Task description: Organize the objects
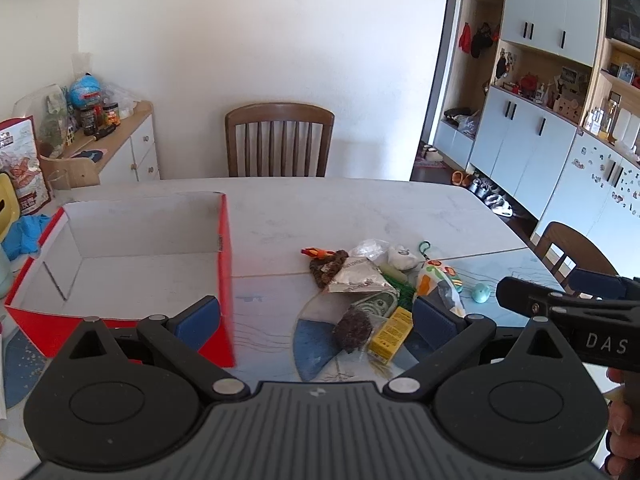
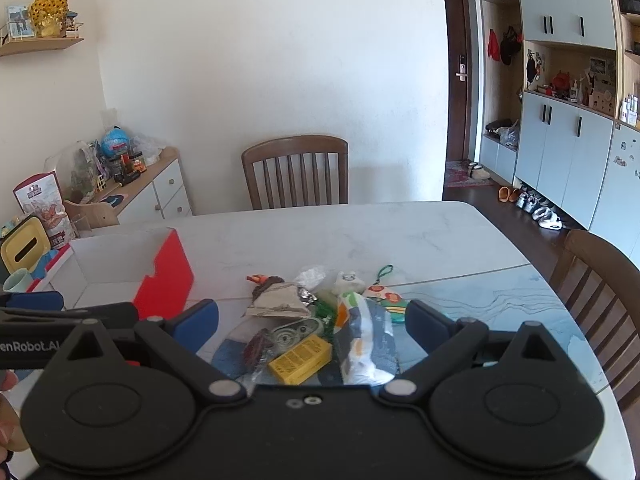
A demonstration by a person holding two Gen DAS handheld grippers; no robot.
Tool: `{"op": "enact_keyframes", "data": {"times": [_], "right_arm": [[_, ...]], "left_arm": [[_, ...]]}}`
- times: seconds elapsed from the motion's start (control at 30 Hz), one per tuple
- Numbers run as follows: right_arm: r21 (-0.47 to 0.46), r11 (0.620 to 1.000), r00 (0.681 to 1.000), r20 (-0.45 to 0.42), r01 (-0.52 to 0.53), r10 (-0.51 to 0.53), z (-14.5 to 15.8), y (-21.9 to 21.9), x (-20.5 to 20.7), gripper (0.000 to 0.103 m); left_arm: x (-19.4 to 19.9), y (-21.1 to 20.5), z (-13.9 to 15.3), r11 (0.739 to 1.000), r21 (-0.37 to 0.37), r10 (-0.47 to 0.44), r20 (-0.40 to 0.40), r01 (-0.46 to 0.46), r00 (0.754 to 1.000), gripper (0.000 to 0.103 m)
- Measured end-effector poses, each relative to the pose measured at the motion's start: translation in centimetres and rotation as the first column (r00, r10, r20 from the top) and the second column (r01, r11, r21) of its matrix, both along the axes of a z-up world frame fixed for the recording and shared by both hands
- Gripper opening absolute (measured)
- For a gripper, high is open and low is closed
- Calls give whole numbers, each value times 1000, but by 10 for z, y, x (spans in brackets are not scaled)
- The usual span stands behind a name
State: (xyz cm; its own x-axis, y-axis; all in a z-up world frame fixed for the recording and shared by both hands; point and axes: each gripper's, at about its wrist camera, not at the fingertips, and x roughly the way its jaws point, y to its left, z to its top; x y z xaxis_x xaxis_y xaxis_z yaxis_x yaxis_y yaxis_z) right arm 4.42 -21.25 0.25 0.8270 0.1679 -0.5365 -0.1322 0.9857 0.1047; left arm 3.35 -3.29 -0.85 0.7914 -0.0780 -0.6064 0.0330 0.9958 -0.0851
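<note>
Both tools, left point(image 1: 316, 314) and right point(image 2: 312, 322), stand wide and empty; better grasp the small yellow cardboard packet point(image 2: 301, 360) squarely, then carry it to the empty red cardboard box point(image 1: 120, 276).

Matt white marble-look tabletop point(image 1: 360, 204) showing faint grey veining; red cardboard box point(image 1: 224, 248) looking glossy outside, matt white inside; crinkled silver foil pouch point(image 1: 356, 278) reflecting light; yellow paper carton point(image 2: 300, 360) looking smooth; brown slatted wooden chair point(image 2: 296, 172) appearing satin-finished.

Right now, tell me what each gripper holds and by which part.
Nothing is held. The left gripper and right gripper both hang open above the pile of small items, jaws spread, touching none.
</note>
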Motion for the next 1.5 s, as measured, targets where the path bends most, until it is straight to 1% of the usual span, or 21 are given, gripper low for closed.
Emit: {"op": "enact_keyframes", "data": {"times": [0.17, 0.3, 0.43, 0.5, 0.57, 0.67, 0.93, 1.0, 1.13, 1.2, 1.3, 1.47, 1.5], "right_arm": [[6, 1000, 1000, -18, -4, 4, -7, -16, 13, 97], [-1, 1000, 999, -42, -10, 9, -15, -25, 24, 94], [-25, 999, 998, -64, -22, 20, -26, -32, 37, 93], [-41, 999, 996, -82, -33, 30, -34, -37, 44, 91], [-52, 998, 995, -99, -40, 34, -42, -42, 53, 90], [-48, 998, 990, -132, -50, 43, -52, -51, 63, 85], [-49, 994, 977, -194, -97, 86, -74, -58, 83, 82], [-48, 993, 973, -210, -111, 99, -78, -59, 89, 82], [-53, 990, 967, -225, -134, 119, -85, -60, 97, 81], [-52, 988, 963, -235, -147, 131, -89, -61, 101, 78], [-56, 984, 958, -245, -167, 149, -94, -60, 107, 77], [-57, 980, 950, -260, -193, 172, -99, -56, 115, 75], [-57, 980, 950, -262, -193, 172, -100, -55, 117, 75]], "left_arm": [[9, -13, -7, 1000, 13, -7, -16, 7, 1000, 103], [17, -22, -17, 999, 18, -32, -32, 33, 999, 103], [27, -34, -32, 998, 27, -63, -56, 64, 996, 103], [34, -41, -41, 996, 33, -84, -78, 87, 993, 103], [40, -48, -50, 994, 34, -102, -88, 105, 991, 103], [48, -62, -63, 989, 47, -134, -103, 140, 986, 103], [70, -88, -95, 970, 124, -195, -129, 211, 972, 102], [77, -89, -102, 969, 133, -186, -147, 206, 972, 102], [90, -77, -106, 981, 111, -140, -159, 158, 977, 102], [97, -71, -107, 986, 99, -114, -166, 131, 980, 102], [109, -64, -112, 990, 99, -79, -175, 97, 981, 102], [126, -57, -127, 989, 101, -81, -208, 104, 975, 101], [129, -55, -130, 991, 91, -79, -220, 101, 972, 100]]}}
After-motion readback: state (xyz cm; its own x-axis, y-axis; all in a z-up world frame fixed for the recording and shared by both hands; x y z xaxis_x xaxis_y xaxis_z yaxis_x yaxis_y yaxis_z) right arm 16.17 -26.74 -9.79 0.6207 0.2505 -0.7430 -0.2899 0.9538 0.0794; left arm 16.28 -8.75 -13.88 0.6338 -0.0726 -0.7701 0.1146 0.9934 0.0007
